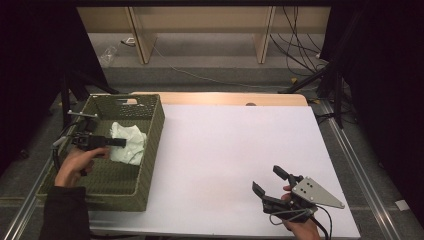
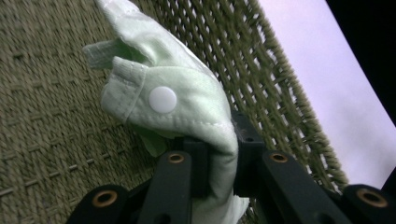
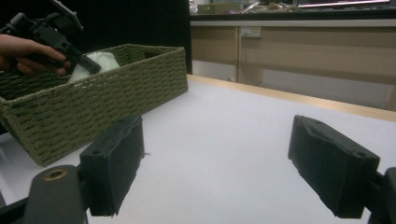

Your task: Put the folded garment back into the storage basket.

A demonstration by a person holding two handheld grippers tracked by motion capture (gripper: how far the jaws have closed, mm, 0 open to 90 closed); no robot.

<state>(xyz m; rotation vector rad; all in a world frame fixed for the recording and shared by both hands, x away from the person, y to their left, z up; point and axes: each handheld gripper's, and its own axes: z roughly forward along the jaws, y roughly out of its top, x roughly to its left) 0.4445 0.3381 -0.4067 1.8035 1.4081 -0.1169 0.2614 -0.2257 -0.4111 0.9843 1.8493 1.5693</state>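
Right gripper point(image 1: 270, 181), lower right of the high view, near the table's point(image 1: 225, 150) front edge: jaws wide apart, nothing between them, resting low over bare white surface. In the right gripper view its two black pads stand at lower left and lower right with open table between them; it faces the basket point(image 3: 93, 93) at the left of that frame, well apart from it. Left gripper point(image 1: 117, 142), mid-left of the high view, reaches into the basket point(image 1: 150, 150) from the left side, the hand point(image 1: 75, 165) behind it over the basket's left wall. Its jaws are clamped narrow on a pale green cloth point(image 2: 177, 107); the left gripper view shows a fold of fabric pinched between the pads at bottom centre, the rest bunched above, with a white snap button point(image 2: 162, 99) on a stitched flap. Cloth point(image 1: 129, 142) sits inside the basket, toward its right wall and middle, part resting on the woven floor. The key relation: the cloth lies straight ahead of the left gripper's tips, its bunched length running on along the gripper's axis toward the basket's right wall, so any release or lift happens along that line. Left hand is plainly the nearer; the right one is across the table. Judgement: the cloth is being set down in, or taken from, the basket; which cannot be told. Beyond the table, at the top of the frame: floor, cables, wooden panels.
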